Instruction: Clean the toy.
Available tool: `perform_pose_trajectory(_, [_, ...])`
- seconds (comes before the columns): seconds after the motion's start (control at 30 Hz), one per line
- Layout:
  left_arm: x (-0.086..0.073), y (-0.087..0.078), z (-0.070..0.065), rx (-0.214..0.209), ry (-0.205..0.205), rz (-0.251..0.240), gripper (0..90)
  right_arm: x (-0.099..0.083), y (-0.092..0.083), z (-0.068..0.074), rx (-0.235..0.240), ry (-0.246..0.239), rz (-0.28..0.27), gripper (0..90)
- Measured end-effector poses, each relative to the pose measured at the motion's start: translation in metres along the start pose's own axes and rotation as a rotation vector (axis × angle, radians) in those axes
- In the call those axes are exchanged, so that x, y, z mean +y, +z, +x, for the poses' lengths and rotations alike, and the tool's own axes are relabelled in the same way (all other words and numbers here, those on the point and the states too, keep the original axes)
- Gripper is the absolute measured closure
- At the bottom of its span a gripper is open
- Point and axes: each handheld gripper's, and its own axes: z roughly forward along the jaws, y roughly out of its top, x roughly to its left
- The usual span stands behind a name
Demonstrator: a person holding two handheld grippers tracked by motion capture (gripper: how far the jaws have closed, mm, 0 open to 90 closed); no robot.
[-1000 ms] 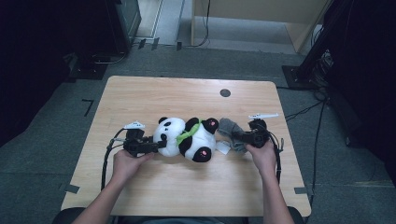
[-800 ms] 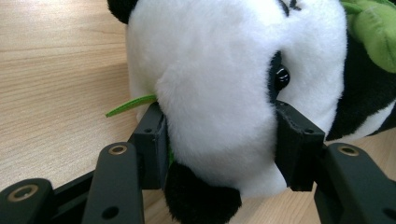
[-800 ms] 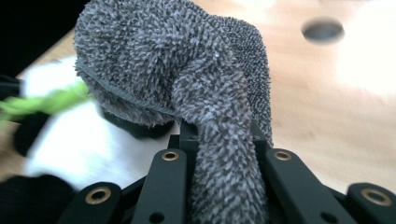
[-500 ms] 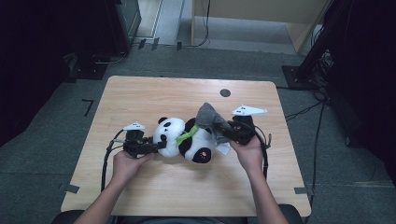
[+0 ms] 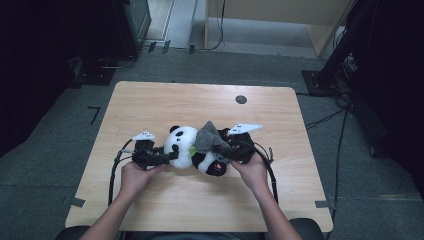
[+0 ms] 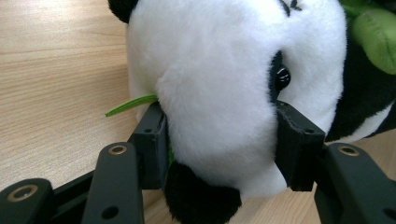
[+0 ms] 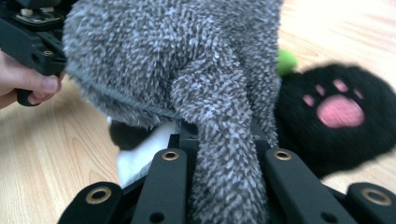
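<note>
High view: a panda plush toy (image 5: 187,150) lies on its side near the middle of a light wooden table (image 5: 150,100), and all positions below are given relative to this toy. The left gripper (image 5: 170,157) lies level at the toy's head end, the person's left hand (image 5: 134,176) behind it. The right gripper (image 5: 216,146) is over the toy's body end and holds a grey fleecy cloth (image 5: 206,137), which is draped over the toy's black midsection. A small dark round disc (image 5: 241,99) is set in the tabletop, well apart from the toy on the far side.

Left gripper view: the jaws stand on either side of the toy's white head (image 6: 224,88), their pads pressed into the fur at both sides. A thin green leaf-like strip (image 6: 130,105) sticks out beside the head.

Right gripper view: the jaws are drawn together on a fold of the grey cloth (image 7: 205,93), which rises above them. Beyond the cloth lies the toy's black foot with a pink paw print (image 7: 336,109).
</note>
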Motion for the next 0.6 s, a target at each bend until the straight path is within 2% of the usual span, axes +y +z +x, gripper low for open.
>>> perform_pose_trajectory(0.13, [0.0, 0.0, 0.001, -0.006, -0.004, -0.002, 45.0, -0.007, -0.005, -0.013, 0.02, 0.043, 0.018, 78.5])
perform_pose_trajectory(0.27, [0.001, 0.0, 0.002, -0.011, -0.012, -0.001, 45.0, -0.013, -0.008, -0.024, 0.021, 0.062, 0.038, 78.7])
perform_pose_trajectory(0.4, [0.003, 0.002, 0.003, -0.019, -0.04, -0.01, 45.0, -0.018, -0.011, -0.031, -0.039, 0.059, 0.053, 78.9])
perform_pose_trajectory(0.47, [0.003, 0.002, 0.003, -0.02, -0.039, -0.01, 45.1, -0.021, -0.011, -0.034, -0.06, 0.071, 0.049, 79.1])
perform_pose_trajectory(0.6, [0.004, 0.002, 0.004, -0.022, -0.032, -0.004, 45.1, -0.026, -0.011, -0.039, -0.047, 0.097, 0.051, 79.1])
